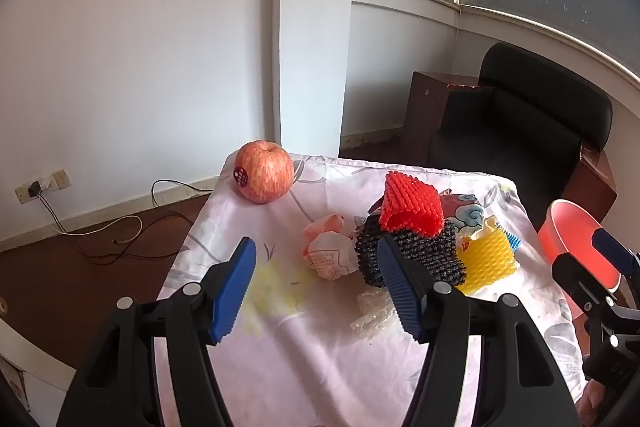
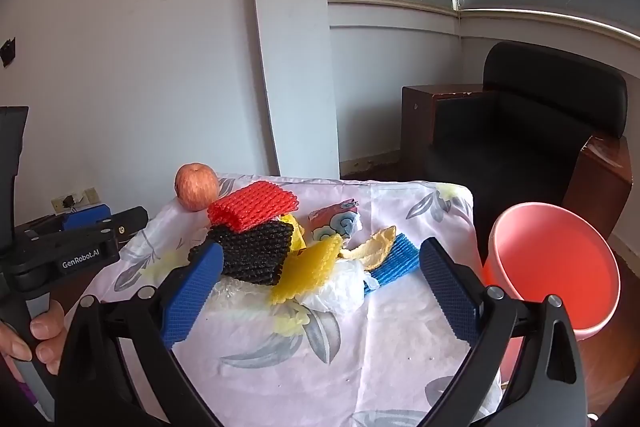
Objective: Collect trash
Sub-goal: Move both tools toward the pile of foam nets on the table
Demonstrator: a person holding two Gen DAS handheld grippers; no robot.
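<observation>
A pile of trash lies on the cloth-covered table: red foam net on black foam net, yellow net, a crumpled wrapper and clear plastic. The right wrist view shows the red net, black net, yellow net, blue net, white plastic, a peel and a printed wrapper. My left gripper is open, just before the wrapper. My right gripper is open, near the pile. A pink bin stands right of the table.
A red apple sits at the table's far left corner, also in the right wrist view. A black armchair stands behind on the right. Cables lie on the brown floor to the left. The pink bin shows beside my right gripper's body.
</observation>
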